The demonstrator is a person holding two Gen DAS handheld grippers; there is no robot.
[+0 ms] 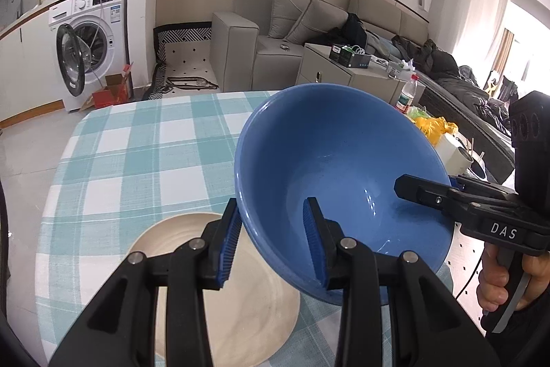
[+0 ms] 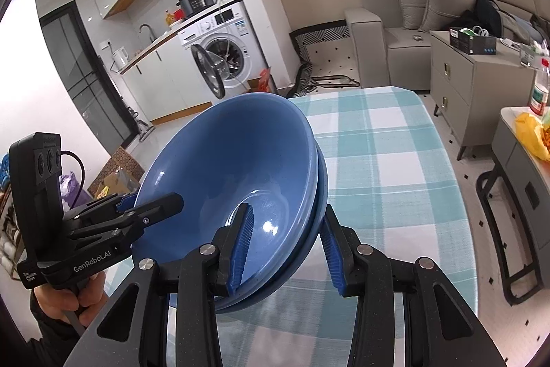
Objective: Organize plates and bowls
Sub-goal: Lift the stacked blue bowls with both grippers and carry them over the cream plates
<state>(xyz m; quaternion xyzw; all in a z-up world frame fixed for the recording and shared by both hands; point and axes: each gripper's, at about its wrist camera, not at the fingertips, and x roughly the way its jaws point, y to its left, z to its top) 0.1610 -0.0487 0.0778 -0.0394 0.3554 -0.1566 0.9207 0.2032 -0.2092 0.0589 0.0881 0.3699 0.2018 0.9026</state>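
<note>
Left wrist view: left tongs (image 1: pixel 275 241) and right tongs (image 1: pixel 421 186), each clamped on opposite rims of nested glossy blue ceramic bowls (image 1: pixel 340 167), aloft over cream round plate (image 1: pixel 227 291) on checked surface (image 1: pixel 137 143); stacking done, placement seemingly pending.

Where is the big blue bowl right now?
The blue bowl is up off the checked table, tilted, with the left gripper and right gripper each clamped on its rim, above the cream plate.
</note>
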